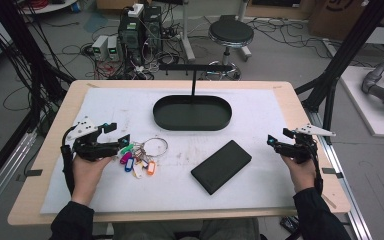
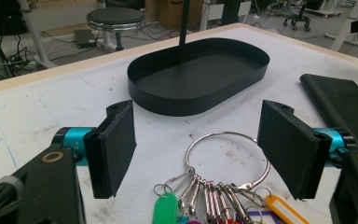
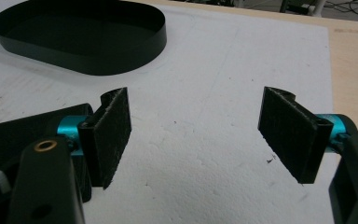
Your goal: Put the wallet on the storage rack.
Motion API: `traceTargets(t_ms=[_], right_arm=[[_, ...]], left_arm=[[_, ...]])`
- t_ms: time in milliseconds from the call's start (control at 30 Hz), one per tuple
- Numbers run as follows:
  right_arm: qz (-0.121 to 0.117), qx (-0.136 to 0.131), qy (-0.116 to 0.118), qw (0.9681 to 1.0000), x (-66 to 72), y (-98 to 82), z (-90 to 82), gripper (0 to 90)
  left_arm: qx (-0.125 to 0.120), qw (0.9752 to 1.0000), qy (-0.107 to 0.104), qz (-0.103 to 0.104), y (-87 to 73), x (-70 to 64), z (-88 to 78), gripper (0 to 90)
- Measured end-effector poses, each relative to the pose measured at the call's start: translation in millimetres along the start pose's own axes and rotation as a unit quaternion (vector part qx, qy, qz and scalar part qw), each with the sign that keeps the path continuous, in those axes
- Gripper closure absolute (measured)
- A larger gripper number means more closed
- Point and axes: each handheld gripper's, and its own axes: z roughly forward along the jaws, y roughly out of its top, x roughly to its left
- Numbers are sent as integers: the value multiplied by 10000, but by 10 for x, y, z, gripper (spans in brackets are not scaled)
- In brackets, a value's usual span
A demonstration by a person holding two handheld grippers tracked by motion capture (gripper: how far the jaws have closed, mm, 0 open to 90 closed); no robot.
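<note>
A bunch of keys [image 1: 140,155] on a metal ring with several coloured tags lies left of the table's middle. My left gripper [image 1: 120,133] stands open right beside it. In the left gripper view the ring [image 2: 213,134] lies on the mat between the wide-apart pads [image 2: 114,144] of the left gripper [image 2: 200,140], which do not touch it. A flat black case [image 1: 221,166] lies at an angle in the middle. My right gripper [image 1: 277,137] is open at the right, with only white mat between its pads [image 3: 289,130].
A black oval tray [image 1: 192,113] with a low wall sits at the back centre, with an upright black post behind it. It appears ahead in both gripper views [image 2: 177,100] [image 3: 102,60]. White mat [image 1: 260,107] covers the wooden table. A stool [image 1: 231,34] stands beyond.
</note>
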Motion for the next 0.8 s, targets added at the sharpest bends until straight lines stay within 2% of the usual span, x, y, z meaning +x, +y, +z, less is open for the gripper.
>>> traceTargets(t_ms=[400,433,500,700,800], right_arm=[[-111,35,-14,9999,10,-2,22,259],[-106,43,-27,9999,6,-6,15,259],[-111,27,-46,9999,-6,-10,3,259],[-84,36,-81,9999,-16,-13,-3,259],[-112,47,-78,9999,-15,-11,4,259]], left_arm=[[115,9998,143,-94,43,16,126,300],[161,9997,164,-68,52,16,141,306],[96,9997,242,14,68,3,158,335],[126,9995,266,65,118,-26,242,368],[236,9993,277,93,129,-42,300,390]])
